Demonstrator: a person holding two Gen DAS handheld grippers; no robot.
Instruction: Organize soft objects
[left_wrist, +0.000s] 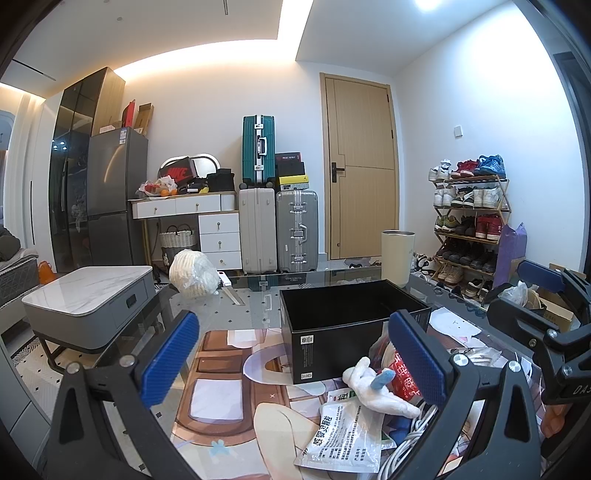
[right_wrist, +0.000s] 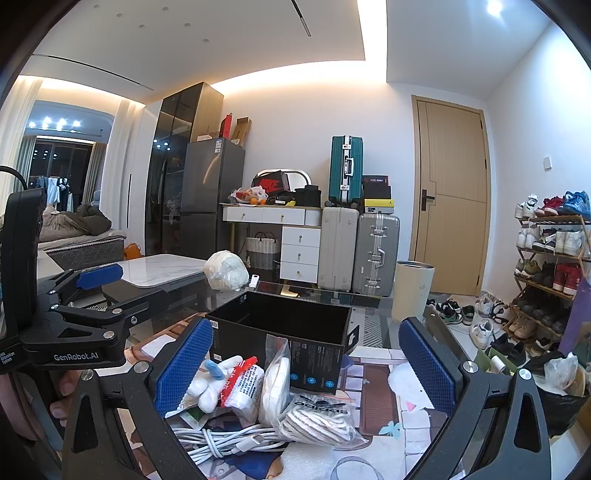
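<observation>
An open black box (left_wrist: 332, 325) (right_wrist: 280, 332) stands on the glass table, nothing visible inside it. In front of it lies a heap of soft things: a white plush toy (left_wrist: 373, 387) (right_wrist: 210, 384), a red-and-white packet (right_wrist: 243, 384) (left_wrist: 402, 376), a white medicine pouch (left_wrist: 343, 435), a bag of white laces (right_wrist: 317, 421), a clear bag with a white item (right_wrist: 275, 380) and a white cable (right_wrist: 221, 439). My left gripper (left_wrist: 291, 358) is open, left of the heap. My right gripper (right_wrist: 306, 365) is open above the heap, holding nothing.
A cream tumbler (left_wrist: 397, 258) (right_wrist: 412, 291) stands behind the box. A white bagged bundle (left_wrist: 192, 273) (right_wrist: 226, 271) lies at the table's far edge. A printed mat (left_wrist: 221, 398) covers the table. A shoe rack (left_wrist: 469, 225) is at the right, a low marble table (left_wrist: 88, 295) at the left.
</observation>
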